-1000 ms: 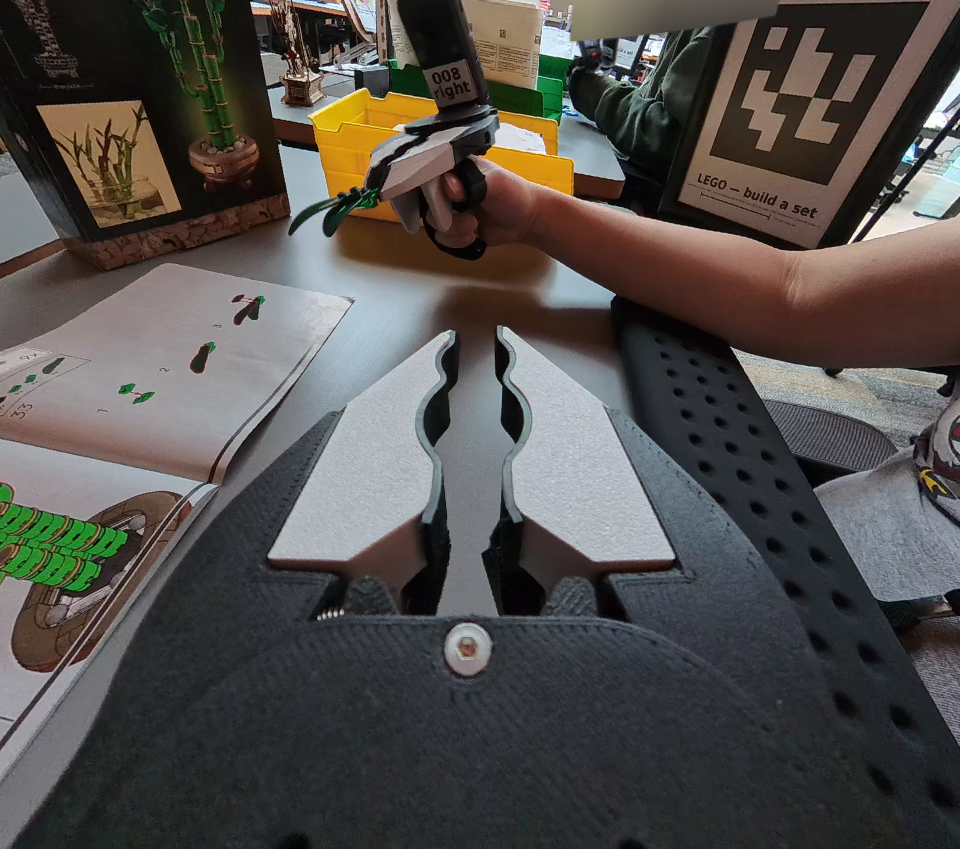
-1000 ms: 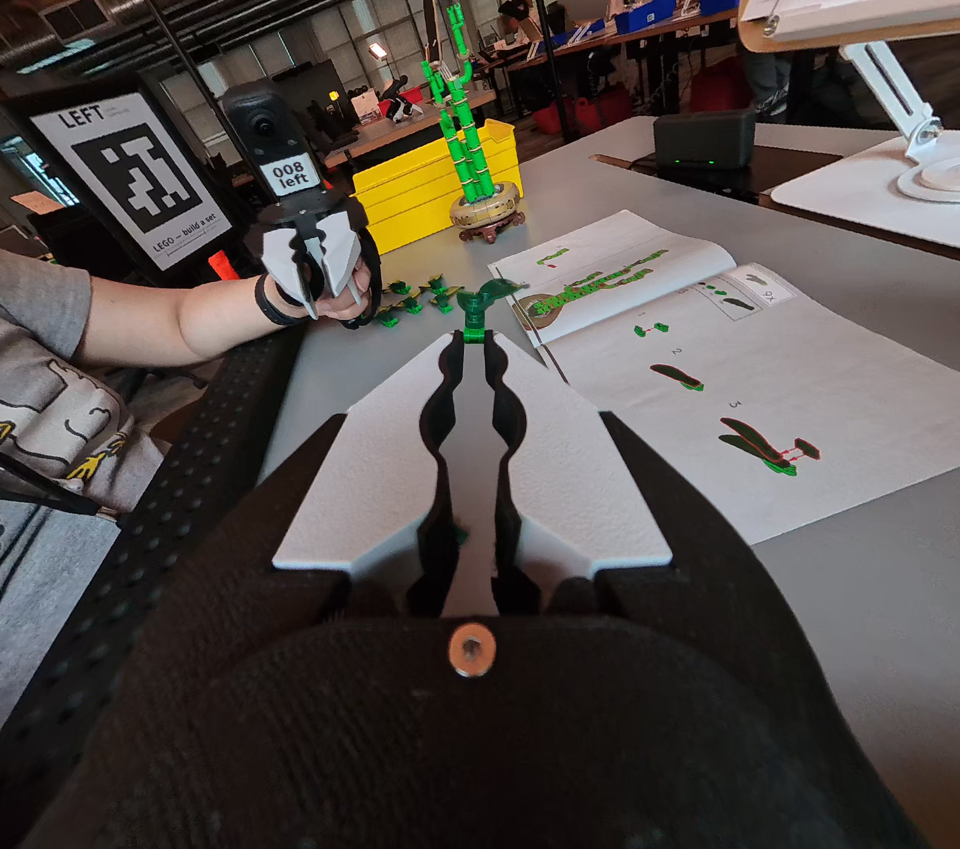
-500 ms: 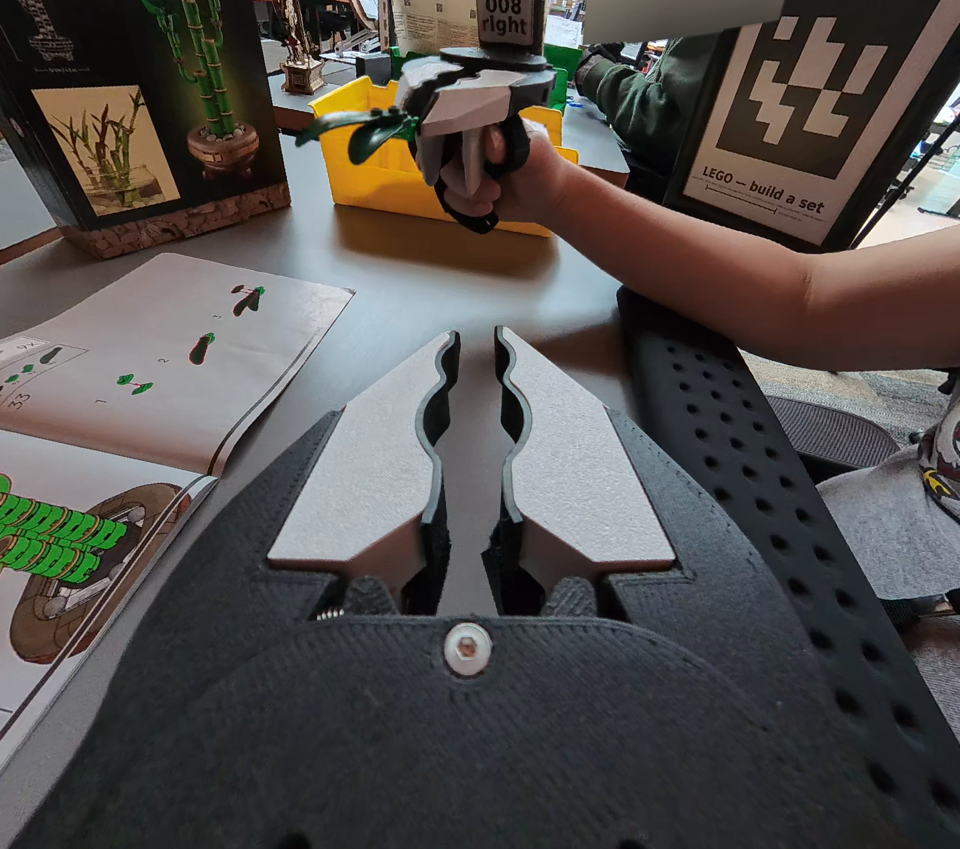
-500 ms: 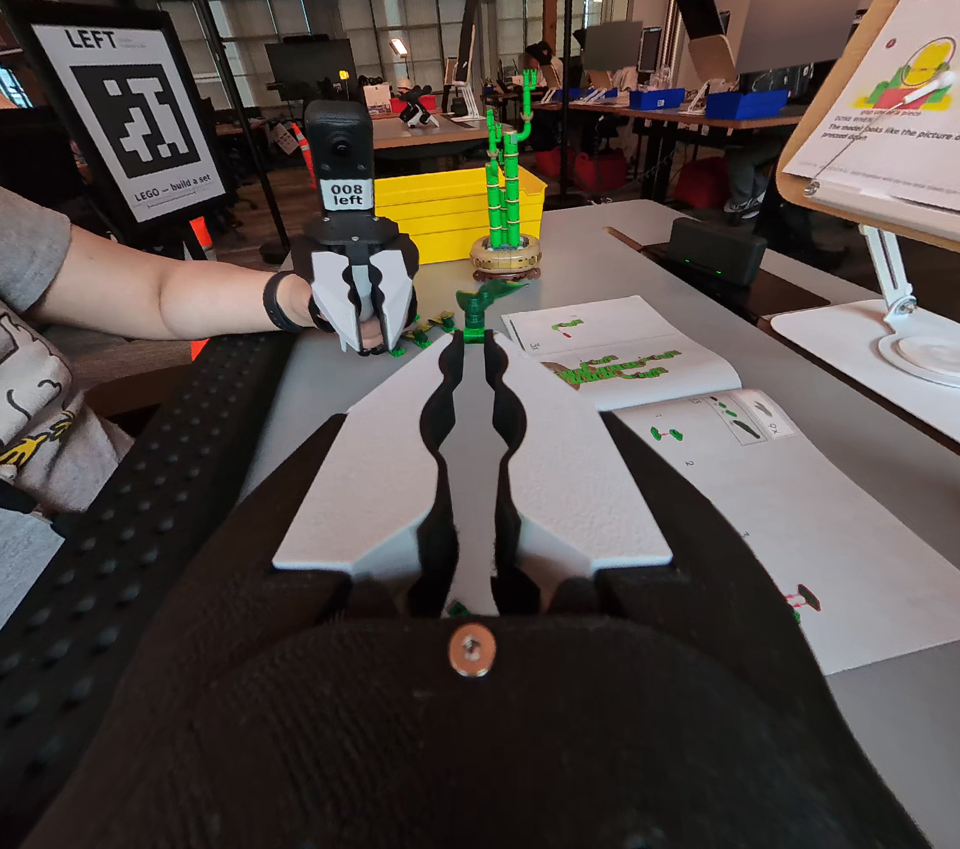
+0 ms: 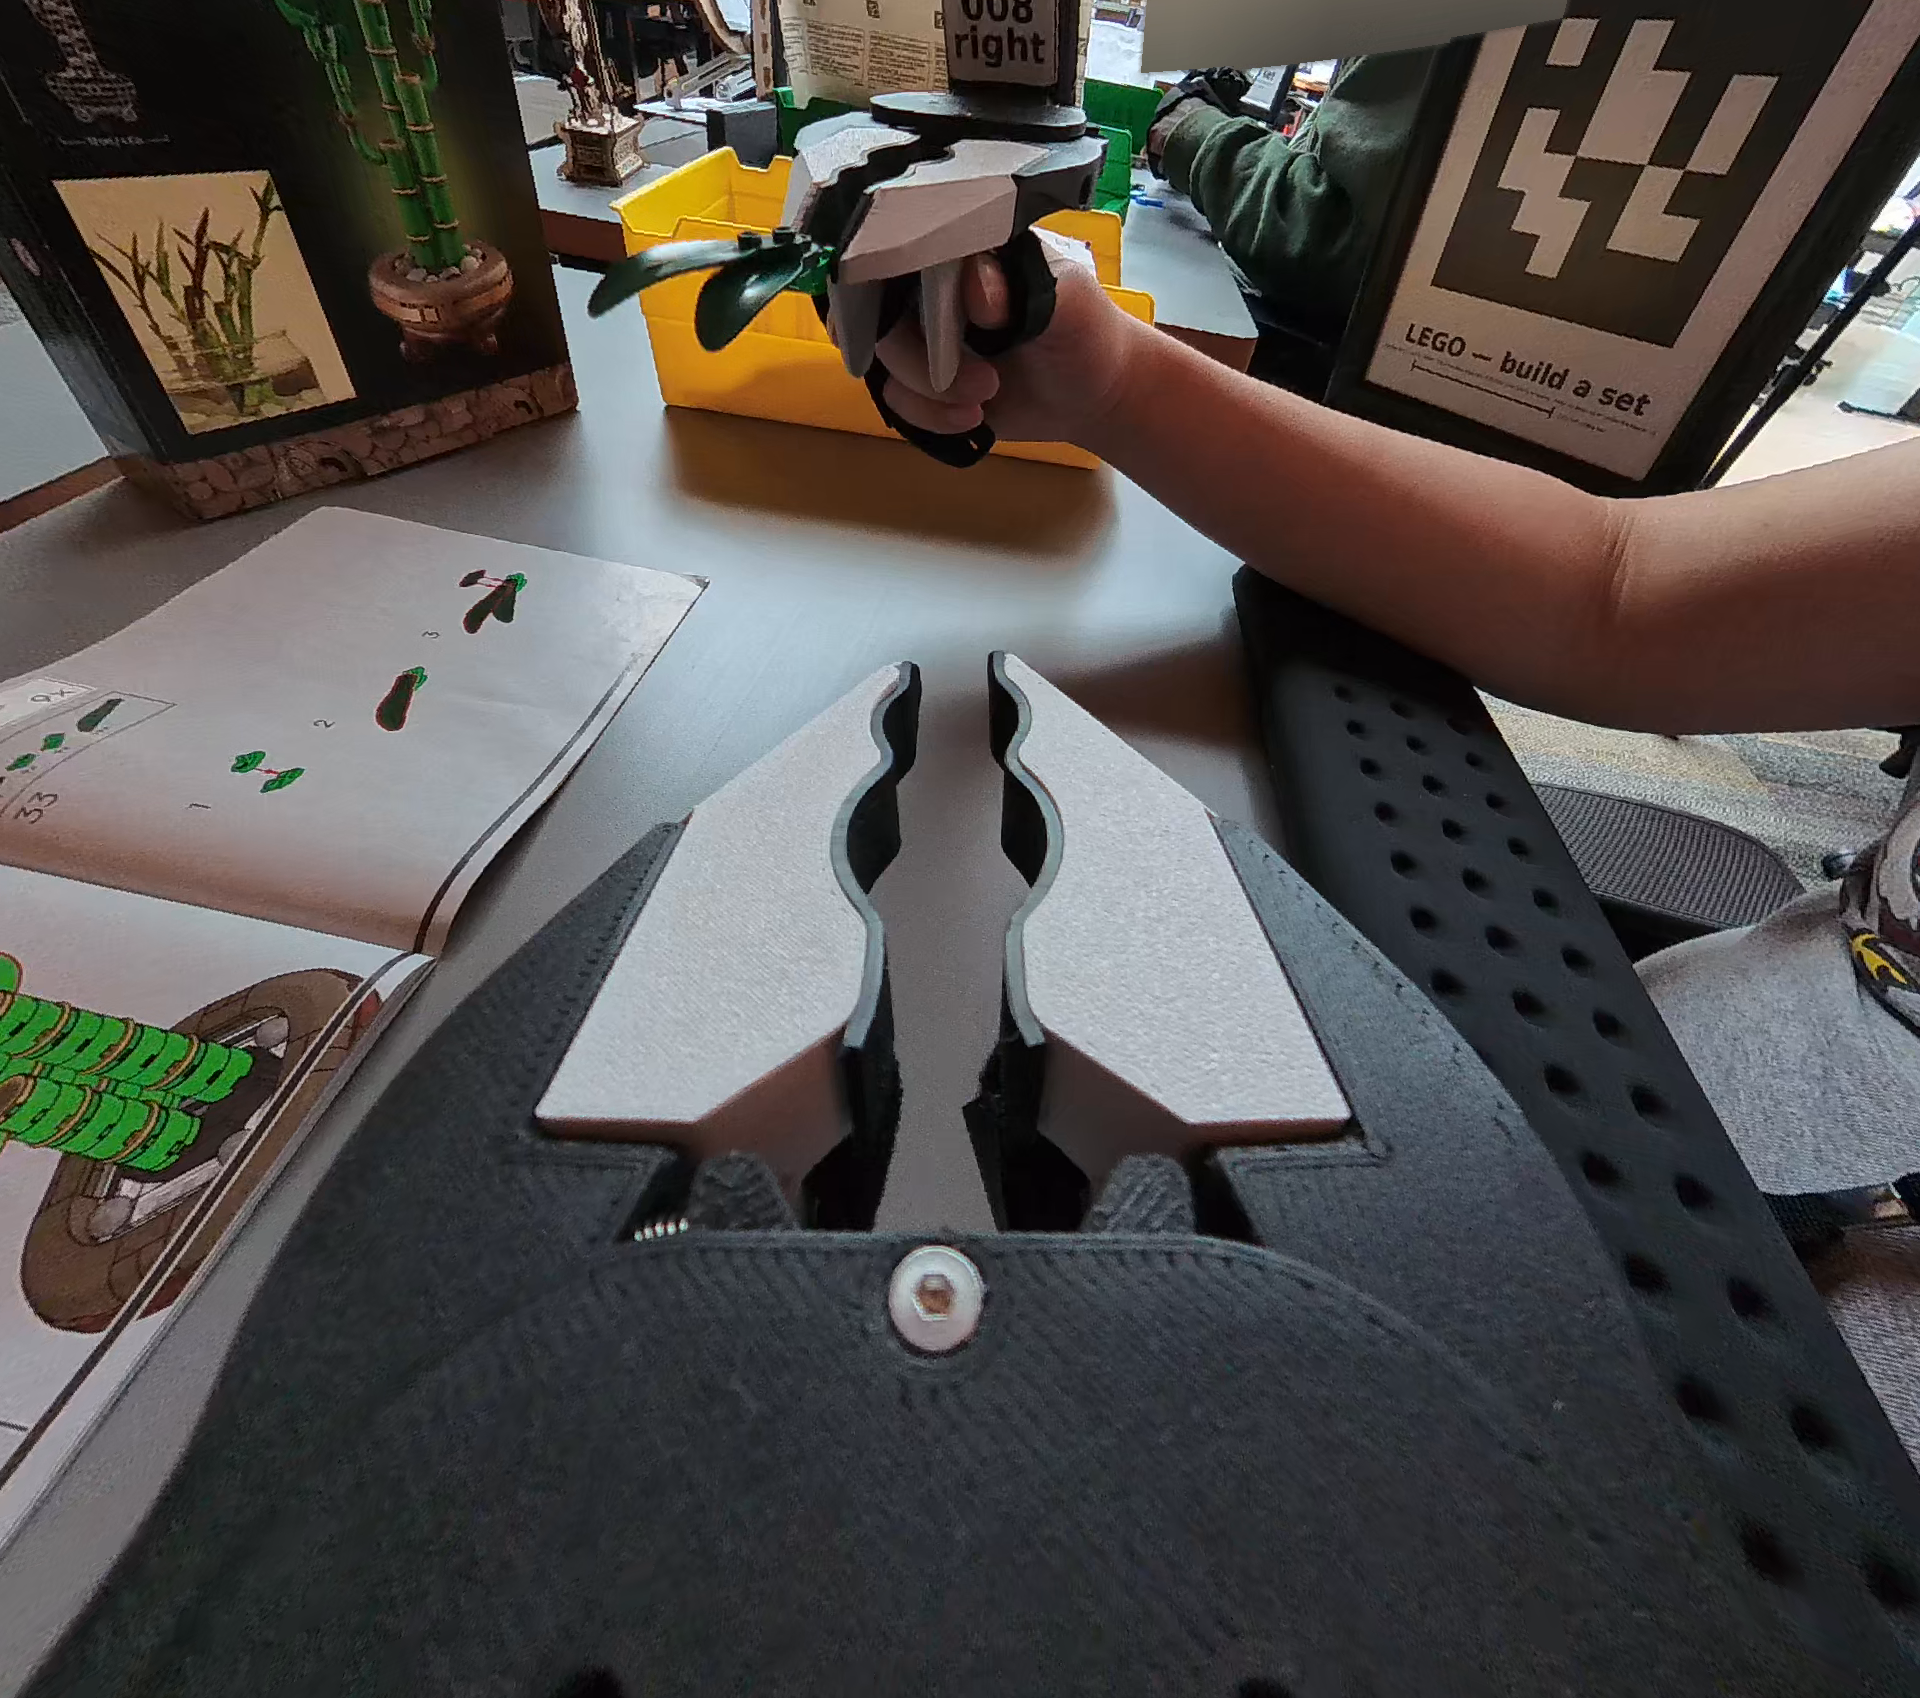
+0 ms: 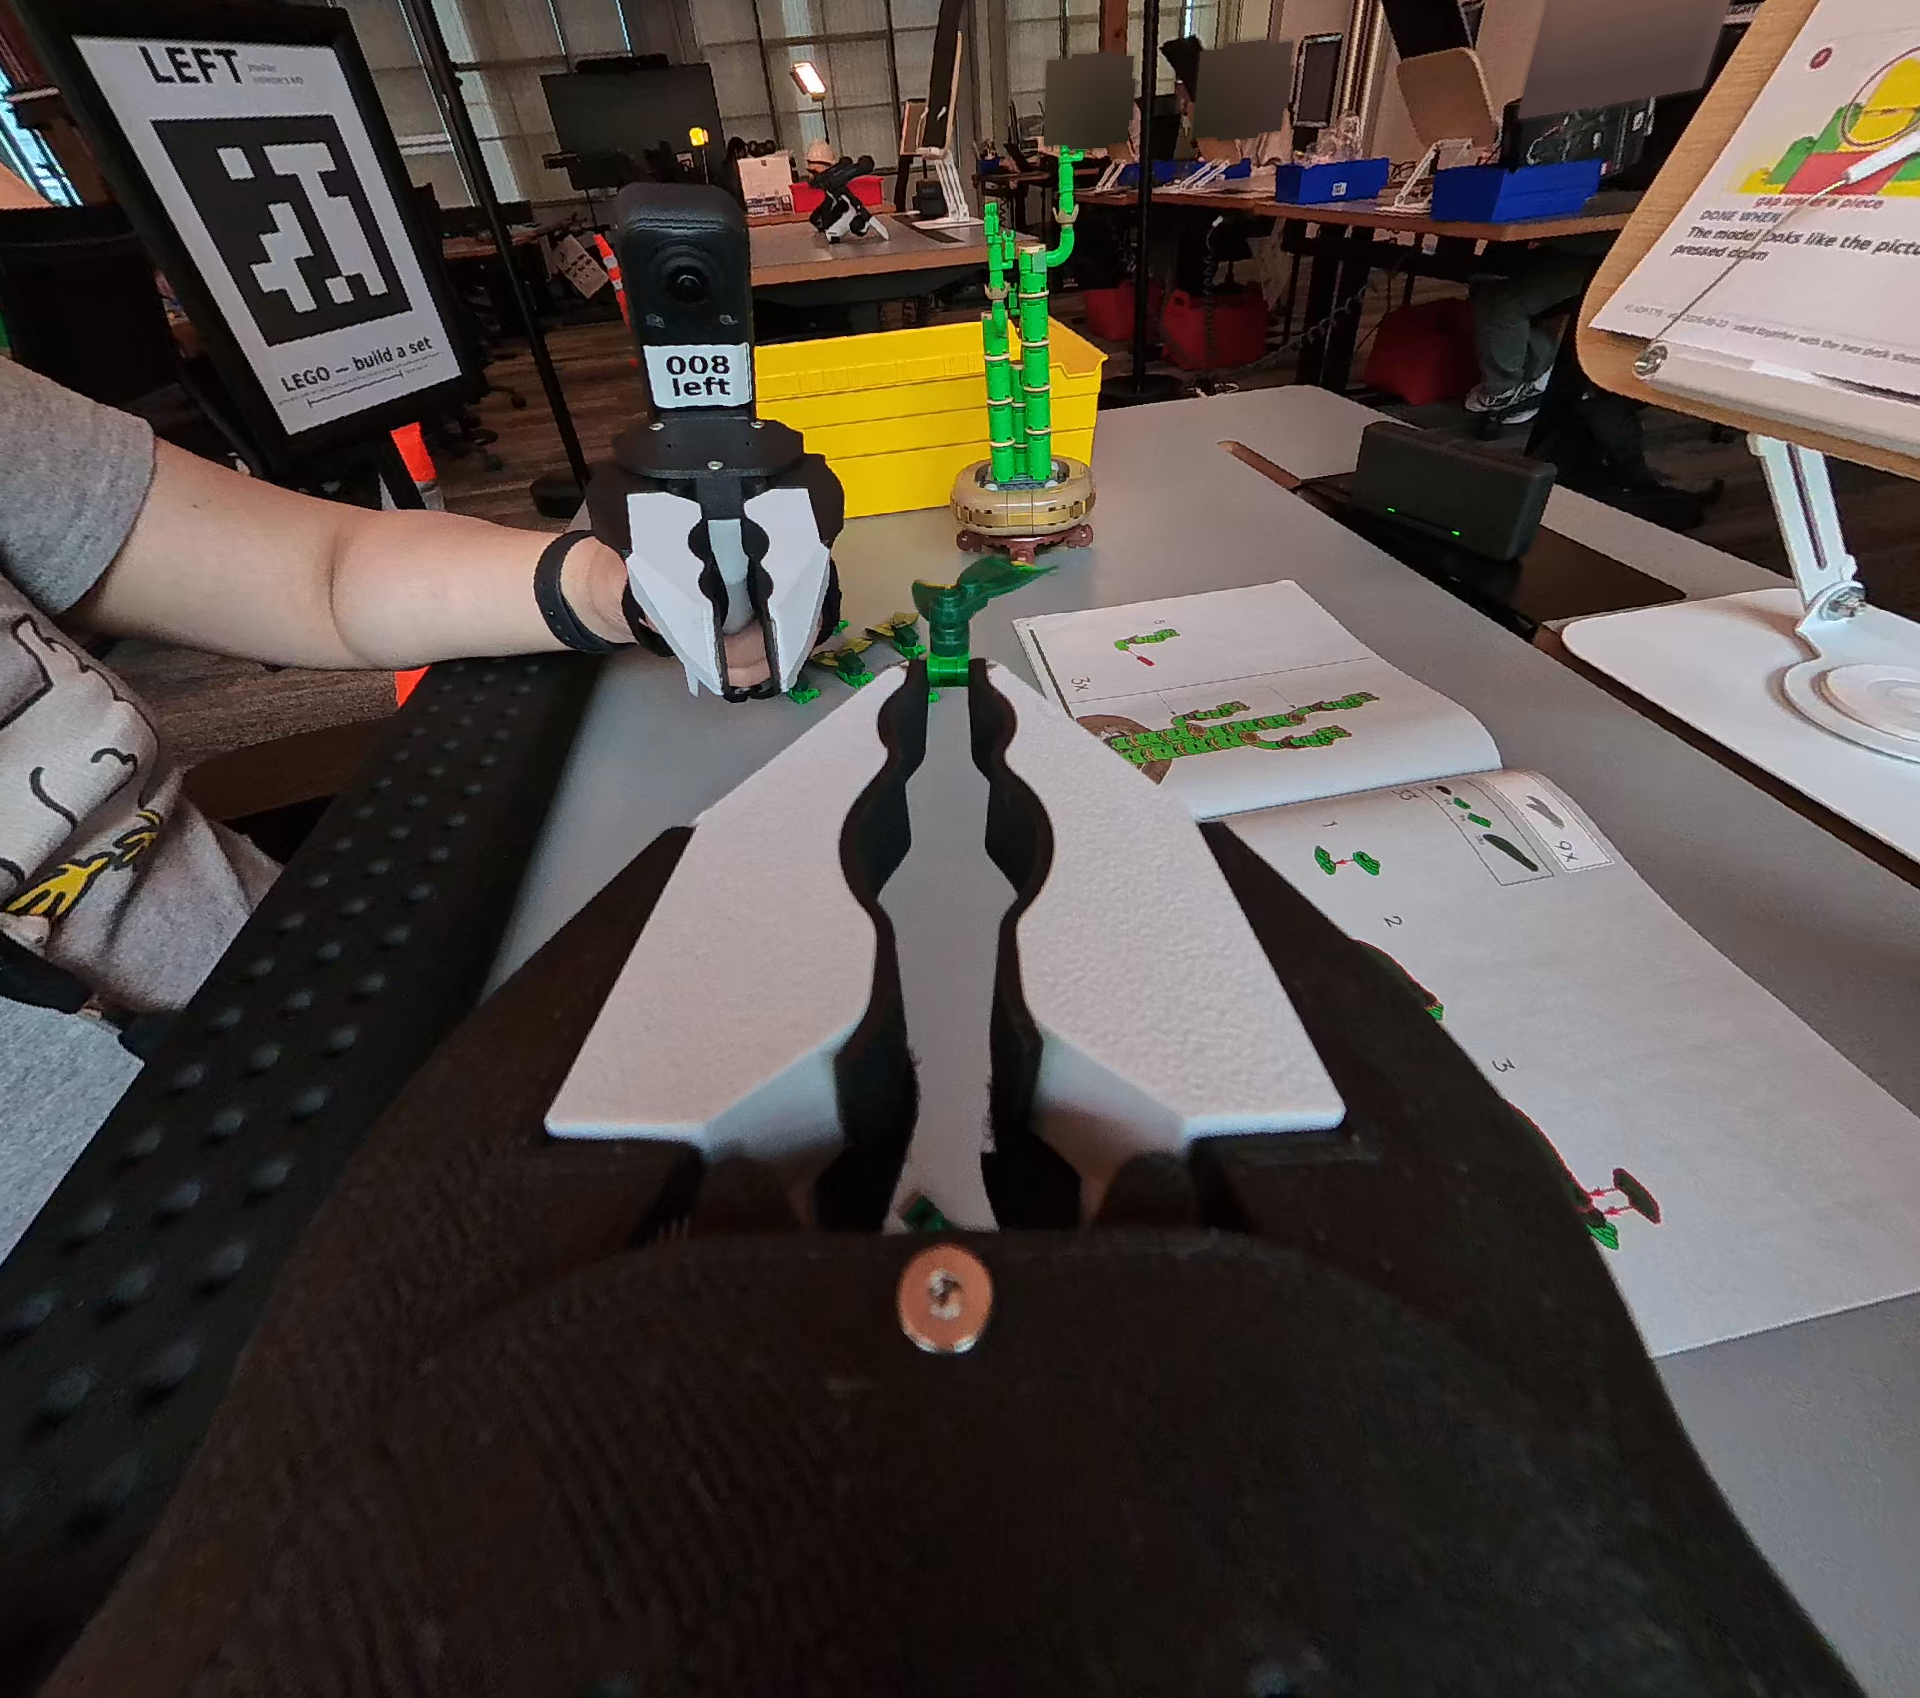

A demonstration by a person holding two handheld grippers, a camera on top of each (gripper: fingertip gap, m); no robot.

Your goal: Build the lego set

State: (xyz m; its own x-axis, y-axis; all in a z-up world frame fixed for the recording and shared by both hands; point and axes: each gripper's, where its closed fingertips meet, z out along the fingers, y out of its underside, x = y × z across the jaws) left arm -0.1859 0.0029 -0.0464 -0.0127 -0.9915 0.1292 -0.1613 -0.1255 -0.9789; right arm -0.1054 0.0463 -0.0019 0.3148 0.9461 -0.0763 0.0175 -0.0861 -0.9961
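Observation:
My right gripper (image 6: pixel 945 669) is shut on the stem of a dark green leaf piece (image 6: pixel 971 594) and holds it above the table. It also shows in the left wrist view (image 5: pixel 826 261), upright, with the leaf piece (image 5: pixel 707 282) sticking out to the left. The green bamboo model (image 6: pixel 1023 360) stands on its tan round base beyond the leaf. My left gripper (image 5: pixel 951 669) is a little open and empty, low over the table. It shows in the right wrist view (image 6: pixel 746 684) over several small loose green pieces (image 6: pixel 862 656).
The open instruction booklet (image 6: pixel 1351 817) lies right of the model; it also shows in the left wrist view (image 5: pixel 260 713). A yellow bin (image 6: pixel 894 412) stands behind. The set's box (image 5: pixel 260 142), a black device (image 6: pixel 1455 485) and a white stand (image 6: pixel 1818 630) are nearby. My right fingertips sit around 11 cm from my left ones.
My right gripper has risen and swung from tilted to upright, carrying the leaf piece. The left gripper has hardly moved.

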